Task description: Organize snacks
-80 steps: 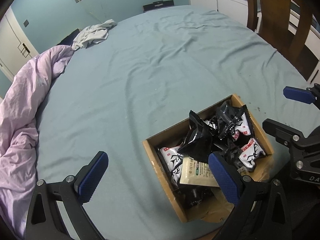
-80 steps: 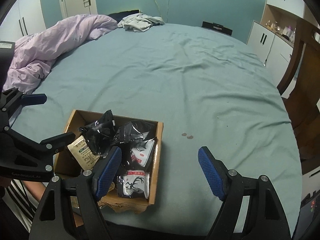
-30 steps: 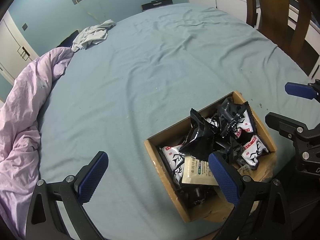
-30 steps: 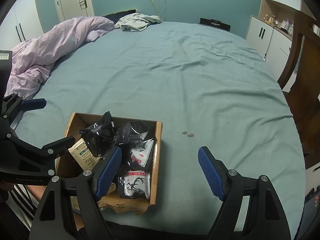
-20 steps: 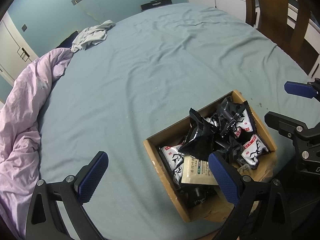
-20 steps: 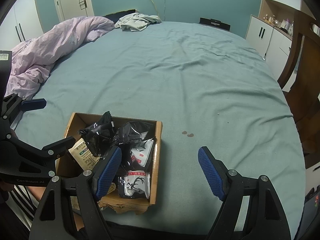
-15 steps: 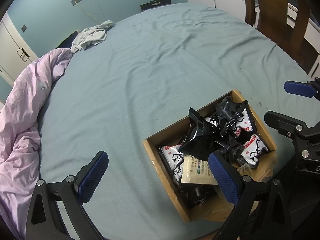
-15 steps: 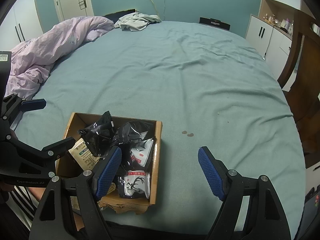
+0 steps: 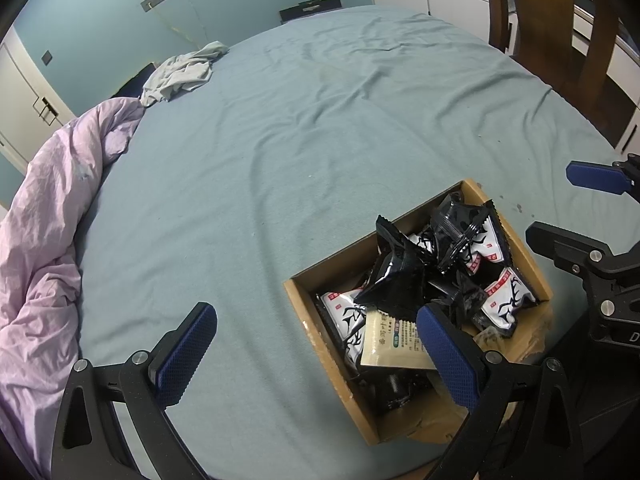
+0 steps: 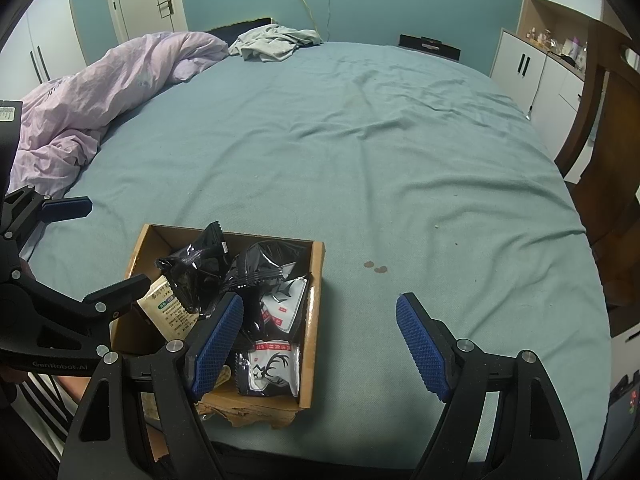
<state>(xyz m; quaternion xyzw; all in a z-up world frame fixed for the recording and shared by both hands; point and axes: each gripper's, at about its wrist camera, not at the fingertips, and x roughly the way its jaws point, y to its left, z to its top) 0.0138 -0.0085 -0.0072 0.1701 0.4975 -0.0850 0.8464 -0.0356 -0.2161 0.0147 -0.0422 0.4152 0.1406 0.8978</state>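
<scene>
A shallow cardboard box sits at the near edge of a bed covered in a teal sheet, and it holds a loose heap of snack packets: black foil packets standing up crumpled, flatter white packets with an antler print lying underneath, and one beige packet with green print leaning at the near-left side. Every packet in view is inside the box; none lies on the sheet. This fits either a box just filled or a box about to be sorted, so the stage cannot be settled. The left gripper hovers over the box's left side, jaws wide apart and holding nothing. The right gripper hovers over the box's right wall, jaws likewise spread and empty. For any grasp here, the crinkled foil would likely slip, so pinching a sealed edge seems wiser. A lilac duvet is bunched along the bed's far left side.
</scene>
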